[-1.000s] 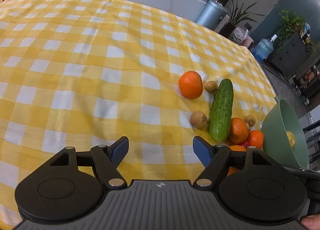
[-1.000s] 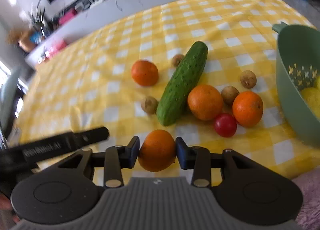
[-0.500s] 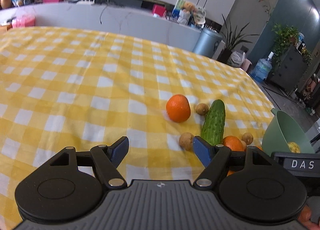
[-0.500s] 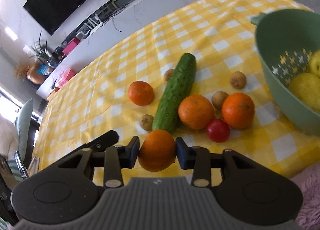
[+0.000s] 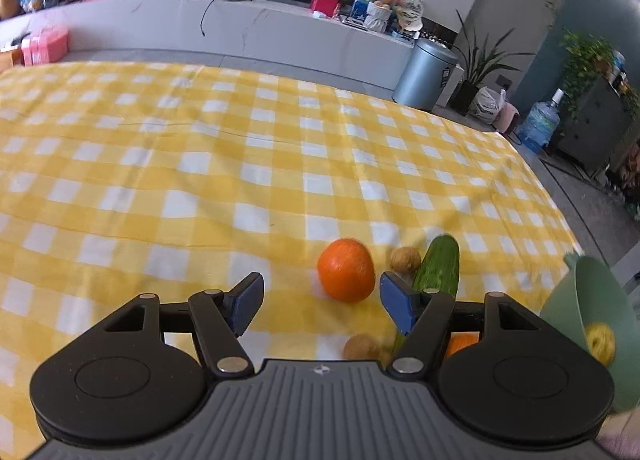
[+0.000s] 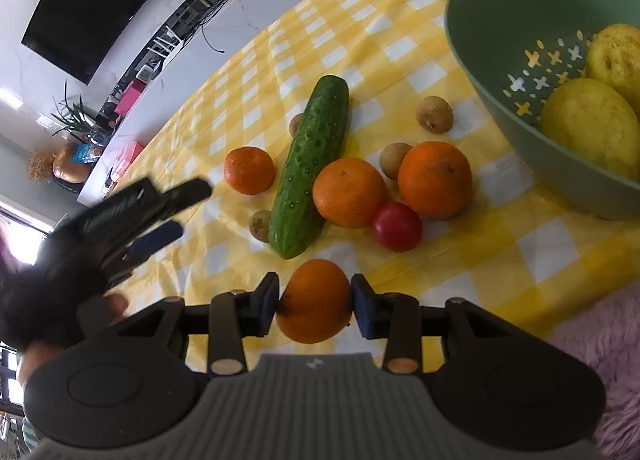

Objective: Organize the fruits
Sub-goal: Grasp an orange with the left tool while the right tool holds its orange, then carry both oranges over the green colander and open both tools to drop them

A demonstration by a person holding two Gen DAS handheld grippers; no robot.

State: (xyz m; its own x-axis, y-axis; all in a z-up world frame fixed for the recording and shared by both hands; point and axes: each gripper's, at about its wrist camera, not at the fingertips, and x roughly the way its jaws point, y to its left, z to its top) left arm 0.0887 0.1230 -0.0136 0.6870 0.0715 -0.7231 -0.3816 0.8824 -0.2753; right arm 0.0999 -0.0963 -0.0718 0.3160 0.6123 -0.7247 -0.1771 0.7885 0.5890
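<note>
My right gripper is shut on an orange, held just above the yellow checked cloth. Ahead lie a cucumber, several more oranges, a red tomato and small brown fruits. A green colander at the right holds yellow fruits. My left gripper hovers over the cloth, its jaws closing with nothing between them. Just beyond its right finger lie an orange and the cucumber. That left gripper shows blurred at the left of the right wrist view.
The colander shows at the right edge of the left wrist view. Beyond the table stand a long grey counter, a metal bin, plants and a water bottle. A pink fluffy fabric lies at the lower right.
The left gripper pulled back and tilted up, so the fruits sit lower and nearer its fingers, and its jaws narrowed slightly. The right gripper rolled, keeping hold of the orange; the colander looms larger.
</note>
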